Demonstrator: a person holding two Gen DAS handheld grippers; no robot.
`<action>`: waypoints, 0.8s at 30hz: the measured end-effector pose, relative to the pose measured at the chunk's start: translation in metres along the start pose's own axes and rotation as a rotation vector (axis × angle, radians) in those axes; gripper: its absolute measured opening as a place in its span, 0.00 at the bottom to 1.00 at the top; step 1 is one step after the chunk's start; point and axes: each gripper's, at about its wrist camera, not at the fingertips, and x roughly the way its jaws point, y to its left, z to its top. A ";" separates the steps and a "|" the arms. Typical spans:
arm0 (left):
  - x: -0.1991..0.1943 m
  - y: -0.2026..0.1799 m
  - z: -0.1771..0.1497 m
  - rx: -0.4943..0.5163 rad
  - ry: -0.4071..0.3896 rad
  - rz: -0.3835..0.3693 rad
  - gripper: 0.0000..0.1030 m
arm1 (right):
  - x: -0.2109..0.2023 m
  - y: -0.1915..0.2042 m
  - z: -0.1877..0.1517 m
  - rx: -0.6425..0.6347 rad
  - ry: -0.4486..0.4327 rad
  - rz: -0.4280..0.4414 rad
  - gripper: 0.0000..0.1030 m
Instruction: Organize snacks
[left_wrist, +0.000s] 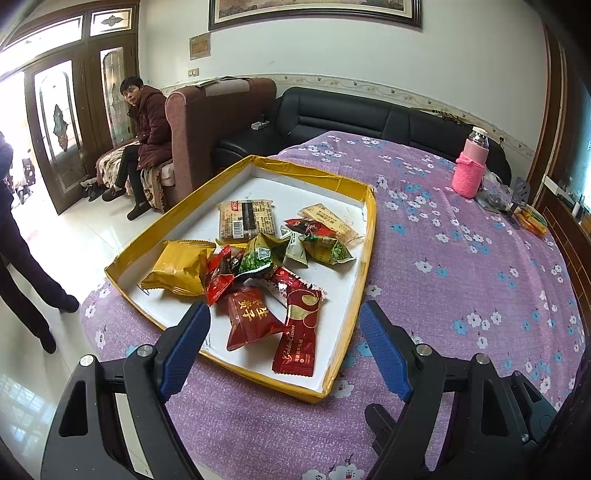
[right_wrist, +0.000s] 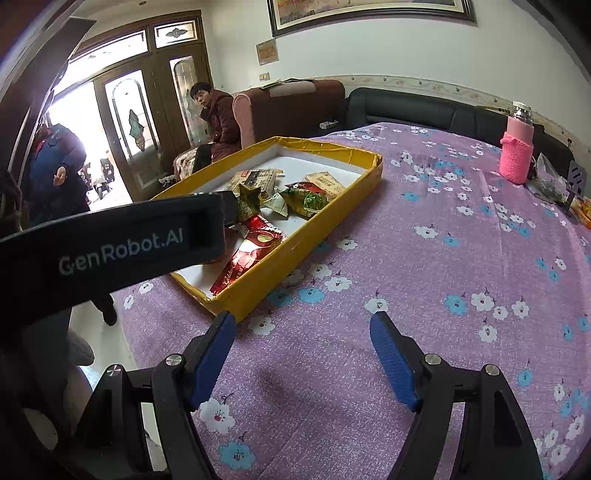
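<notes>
Left gripper (left_wrist: 284, 347) jaws spread wide, empty, hovering over near end of yellow tray (left_wrist: 364, 258); snack packets (left_wrist: 258, 280) piled just beyond fingertips. Right gripper (right_wrist: 303, 354) also wide, empty, over purple tablecloth (right_wrist: 406, 240), tray off to its left.

A purple cloth (left_wrist: 461, 258) with white and blue flowers covers the counter. On it lies a yellow tray (left_wrist: 364, 258) near the left edge — snacks inside. Far right stands a bottle (left_wrist: 471, 166) in a pink knit sleeve — beside it, dark clutter (left_wrist: 495, 199) too small to tell.
</notes>
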 end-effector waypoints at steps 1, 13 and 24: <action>0.000 0.000 0.000 0.000 -0.001 -0.001 0.81 | 0.000 0.000 0.000 0.001 0.000 0.000 0.75; 0.002 0.002 -0.002 -0.002 0.001 -0.005 0.81 | -0.001 -0.002 0.000 0.009 -0.015 -0.005 0.75; 0.003 0.001 -0.004 -0.005 0.008 -0.008 0.81 | -0.002 -0.002 0.000 0.012 -0.018 -0.004 0.75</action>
